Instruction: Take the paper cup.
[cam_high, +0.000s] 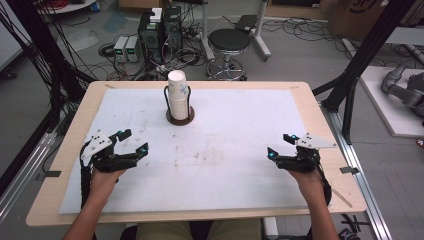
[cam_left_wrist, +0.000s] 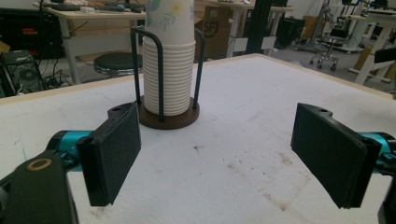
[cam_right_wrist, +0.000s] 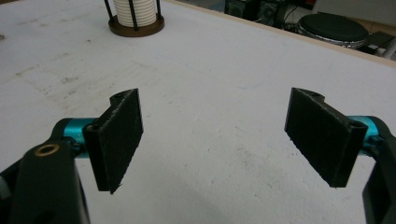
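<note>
Even, fairly bright indoor light falls from above, so the white surface (cam_high: 240, 150) reads pale and flat in the high view, with only soft, short shadows under each hand-held gripper, left (cam_high: 134, 142) and right (cam_high: 280, 145), and no hard glare. In the left gripper view the stack of cups (cam_left_wrist: 169, 70) just ahead of the left hand-held gripper (cam_left_wrist: 217, 156) is fairly sharp, while the room far beyond it is soft and washed out by brighter light. In the right gripper view, the near pads (cam_right_wrist: 119, 135) look grainy and dark, and the surface beyond them shows mild blur.
</note>
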